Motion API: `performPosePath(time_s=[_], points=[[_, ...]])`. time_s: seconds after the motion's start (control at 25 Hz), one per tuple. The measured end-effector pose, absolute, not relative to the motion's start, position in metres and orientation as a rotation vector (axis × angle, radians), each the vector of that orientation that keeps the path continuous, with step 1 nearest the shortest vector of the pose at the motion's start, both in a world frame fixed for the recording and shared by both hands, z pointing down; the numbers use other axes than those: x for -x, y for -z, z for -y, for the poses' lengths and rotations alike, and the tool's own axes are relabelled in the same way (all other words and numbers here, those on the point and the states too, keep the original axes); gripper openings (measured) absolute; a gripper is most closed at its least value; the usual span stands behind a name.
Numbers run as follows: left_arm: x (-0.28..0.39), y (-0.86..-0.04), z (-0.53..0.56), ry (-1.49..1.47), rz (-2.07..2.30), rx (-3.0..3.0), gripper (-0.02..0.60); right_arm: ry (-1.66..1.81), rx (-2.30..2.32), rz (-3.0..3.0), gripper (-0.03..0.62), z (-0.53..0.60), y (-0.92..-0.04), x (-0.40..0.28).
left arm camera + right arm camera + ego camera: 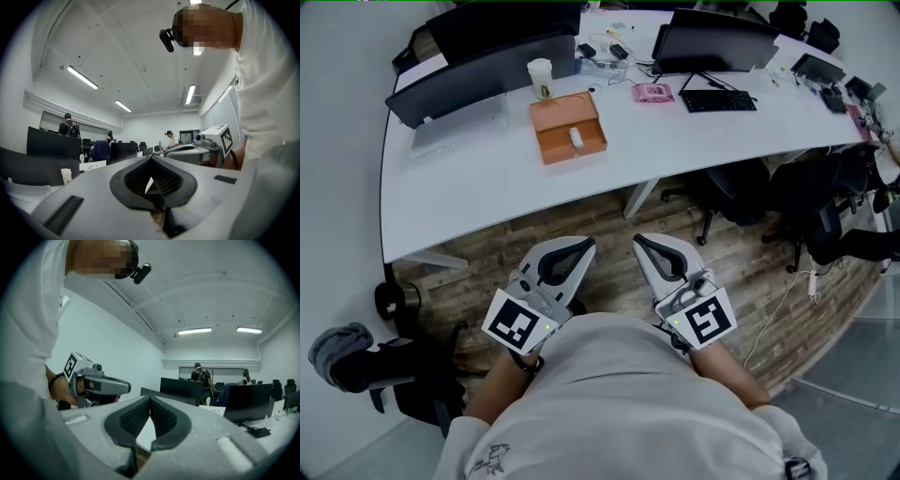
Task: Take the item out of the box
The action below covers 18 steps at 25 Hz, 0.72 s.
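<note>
I am holding both tongs close to my body, side by side and pointing level toward the curved white desk [469, 187]. The left tongs [586, 247] are clenched: in the left gripper view [151, 161] the two dark ribbed pads are meeting at the tips and nothing is between them. The right tongs [150, 400] are clenched and empty in the same way, and in the head view [640, 242] they are standing just beside the left ones.

The flat orange cardboard box [568, 128] is lying on the desk, ahead of the tongs and a little to the left of the left pair, well apart from both. A strip of wooden floor [609, 225] and the near part of the desk are between us. The box seems open on top, and the small white item [576, 138] is resting inside it, near the middle. A white paper cup [540, 75] is standing just beyond the far left corner of the box.

I judge that the task is only at its approach step, with nothing taken yet. To do it well, I am thinking to open one pair of tongs before it arrives over the box, and to come down from above so the jaws are not pushing the orange wall. The item looks small and light, so a gentle grip across its narrow side should be enough. The other tongs could steady the box rim, because such a light box may slide or lift together with the item.
</note>
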<state>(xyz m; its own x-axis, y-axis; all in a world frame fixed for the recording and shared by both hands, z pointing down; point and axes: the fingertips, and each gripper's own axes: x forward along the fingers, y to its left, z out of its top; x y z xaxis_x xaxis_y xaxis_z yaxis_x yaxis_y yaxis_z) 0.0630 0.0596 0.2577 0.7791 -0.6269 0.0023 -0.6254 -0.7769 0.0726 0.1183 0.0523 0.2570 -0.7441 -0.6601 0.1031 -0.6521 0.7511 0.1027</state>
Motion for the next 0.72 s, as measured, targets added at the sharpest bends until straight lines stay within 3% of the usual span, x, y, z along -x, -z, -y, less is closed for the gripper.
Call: performPosePath(time_s=[0.72], points=[[0.098, -0.271, 0.061, 0.009, 0.964, -2.908, -0.002, 0.092, -1.083, 2.781, 0.003, 0.078, -0.273, 0.043]])
